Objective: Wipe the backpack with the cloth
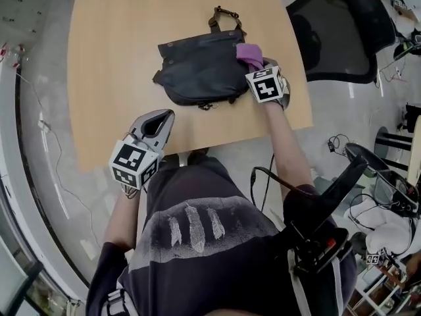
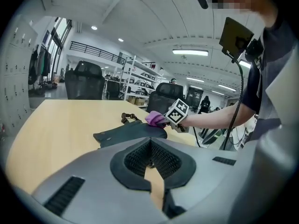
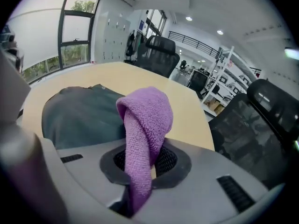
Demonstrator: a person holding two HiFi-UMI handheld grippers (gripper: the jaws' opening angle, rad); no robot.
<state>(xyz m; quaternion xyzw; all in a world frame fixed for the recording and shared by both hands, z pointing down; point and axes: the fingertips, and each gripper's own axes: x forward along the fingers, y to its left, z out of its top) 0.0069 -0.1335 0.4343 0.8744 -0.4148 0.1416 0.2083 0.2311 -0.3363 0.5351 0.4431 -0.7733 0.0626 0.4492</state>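
A dark grey backpack [image 1: 200, 71] lies flat on the tan table [image 1: 112, 58], its strap loop pointing to the far side. My right gripper [image 1: 255, 63] is at the bag's right end, shut on a purple cloth [image 1: 250, 53] that rests against the bag's upper right corner. In the right gripper view the cloth [image 3: 145, 120] stands folded up out of the gripper [image 3: 145, 149], with the backpack [image 3: 79, 115] just behind it. My left gripper [image 1: 167, 115] hovers at the table's near edge, shut and empty, apart from the bag. From the left gripper [image 2: 150, 143] I see the backpack [image 2: 131, 133] and cloth [image 2: 154, 119] ahead.
A black mesh office chair [image 1: 342, 31] stands close to the table's right side. More black chairs [image 2: 84, 80] sit beyond the far edge. Cables trail on the floor at left and right. Bare tabletop stretches left of the bag.
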